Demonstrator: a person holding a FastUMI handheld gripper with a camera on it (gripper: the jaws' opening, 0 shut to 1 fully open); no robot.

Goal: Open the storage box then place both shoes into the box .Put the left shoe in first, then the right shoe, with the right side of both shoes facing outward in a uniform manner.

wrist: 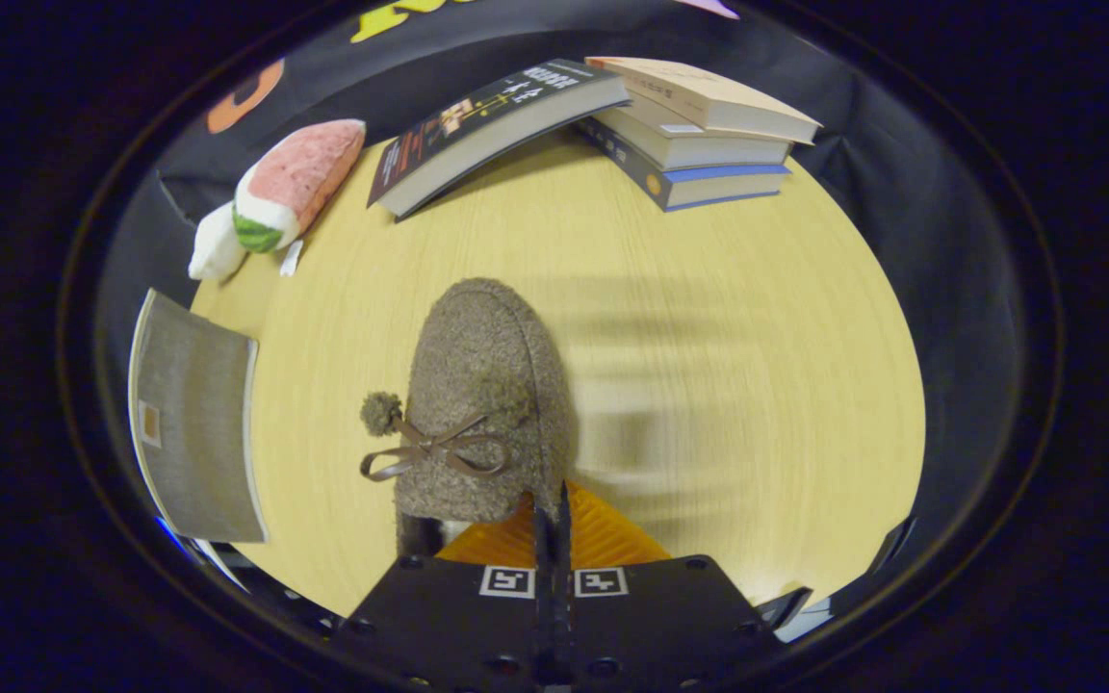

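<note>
We see a pale wood-grain tabletop (pixel 709 318) ringed by the dark cloth wall of the booth. At the near edge, our claw (pixel 552 510) has its two fingers (pixel 564 515) drawn almost together, with only a thin slit between them. They seem to pinch the rear rim of a shoe (pixel 482 385), though we cannot tell for sure that both fingers press on it. The shoe is a fuzzy grey-brown slipper with a thin ribbon bow (pixel 434 452) and a small pompom (pixel 380 412) on its upper. Its toe points away from the claw, and the tabletop around it looks smeared with blur. Just left of the shoe, near the tabletop's edge, we see a grey fabric-covered panel (pixel 193 423), which may be the storage box or its lid; we cannot tell which. Beyond that, at the far left corner, lies a plush toy (pixel 280 192) in pink, white and green. Further back, a dark-covered book (pixel 492 125) leans against a stack of books (pixel 699 135). Open tabletop lies between the shoe and those books.
</note>
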